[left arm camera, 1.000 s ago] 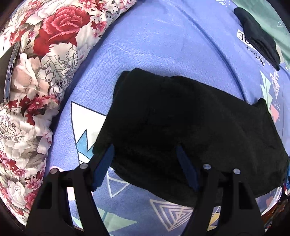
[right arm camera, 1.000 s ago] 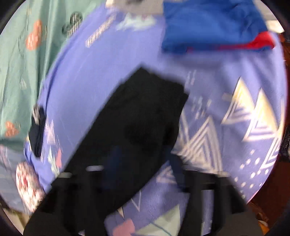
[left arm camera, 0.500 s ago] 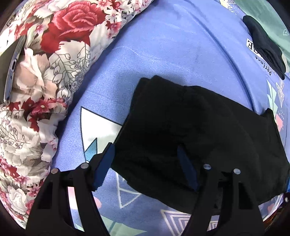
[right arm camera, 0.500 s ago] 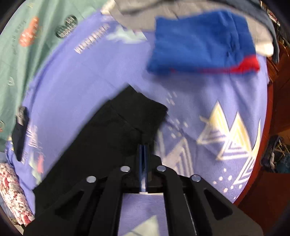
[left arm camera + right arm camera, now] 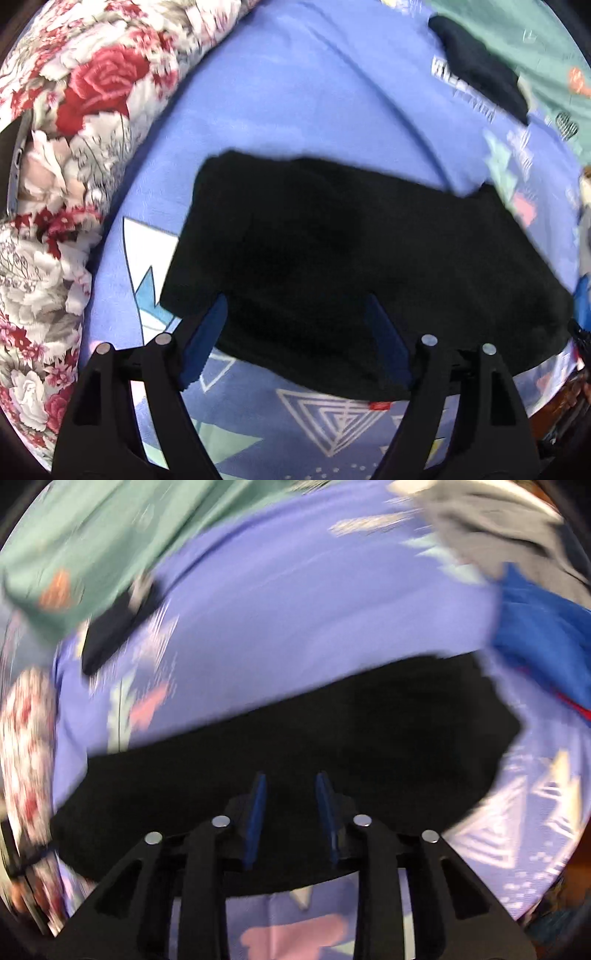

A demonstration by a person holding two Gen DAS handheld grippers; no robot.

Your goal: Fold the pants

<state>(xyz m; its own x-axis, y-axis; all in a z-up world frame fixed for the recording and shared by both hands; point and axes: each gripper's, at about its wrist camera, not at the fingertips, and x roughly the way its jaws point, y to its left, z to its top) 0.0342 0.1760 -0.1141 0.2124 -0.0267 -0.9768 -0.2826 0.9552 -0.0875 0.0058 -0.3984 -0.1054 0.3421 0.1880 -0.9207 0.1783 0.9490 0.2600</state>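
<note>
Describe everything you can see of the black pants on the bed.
The black pants are a dark, soft-looking fabric, folded into a rough rectangle and lying flat on the purple patterned sheet. No details such as seams or pockets show. Both tools hang over their near edge with jaws open, gripping nothing.

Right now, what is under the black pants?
The black pants lie flat on the purple patterned sheet, whose triangle prints show at their near edge. Whatever sits beneath the fabric itself is covered, so nothing else can be confirmed.
</note>
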